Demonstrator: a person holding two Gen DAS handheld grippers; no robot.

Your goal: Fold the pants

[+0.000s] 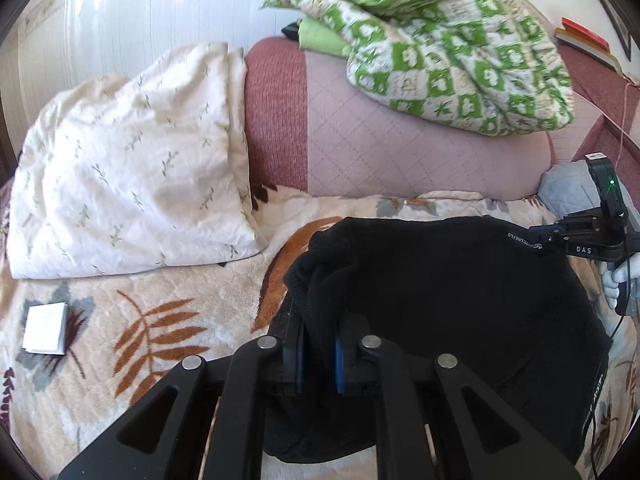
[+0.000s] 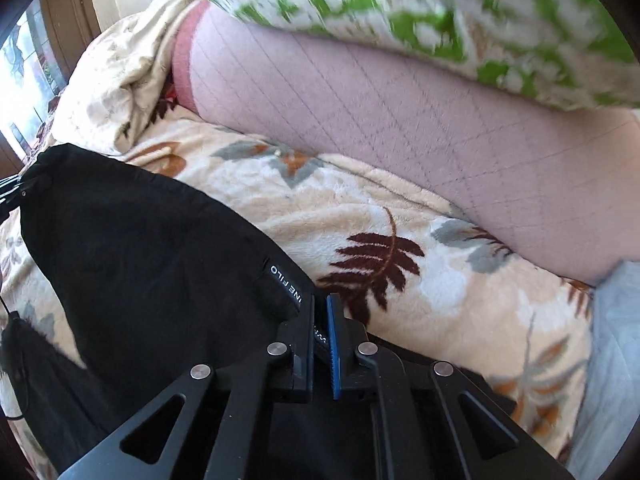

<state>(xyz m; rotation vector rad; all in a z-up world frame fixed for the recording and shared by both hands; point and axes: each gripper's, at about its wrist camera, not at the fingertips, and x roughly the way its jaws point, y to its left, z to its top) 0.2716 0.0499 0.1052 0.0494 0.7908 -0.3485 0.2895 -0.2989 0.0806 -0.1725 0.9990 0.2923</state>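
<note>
Pants (image 1: 460, 280): black, soft knit or fleece-like cloth, lying in a bunched heap on the leaf-patterned blanket (image 1: 160, 320) that covers the sofa seat, near the front edge and to the right of the white pillow (image 1: 128, 168). A folded-over upper layer runs across the heap. White lettering shows along one edge of the cloth on its right side.

Left gripper (image 1: 318, 356): jaws narrow, clamped on a gathered ridge of the pants at the near left end of the heap; black cloth fills the gap between the blue pads (image 1: 339, 364).

Right gripper (image 2: 320, 340): jaws nearly together, pinching the lettered edge of the pants at the right end. In the left wrist view the same tool sits at the far right corner of the cloth, so the two grips are well apart with cloth spanning between them.

Handling judgement: the cloth appears light, limp and thick. It will drape and sag between the grips rather than hold a line, and will not slip readily on the plush blanket. It is not fragile. Bunching at the left grip suggests several layers are caught there, which could drag hidden folds along.

Best hold, in my assessment: the two ends of one edge, as now, kept taut and level.

Also present: a green-patterned quilt (image 1: 460, 52) on the sofa back (image 1: 400, 148), a small white paper (image 1: 46, 328) at near left.
</note>
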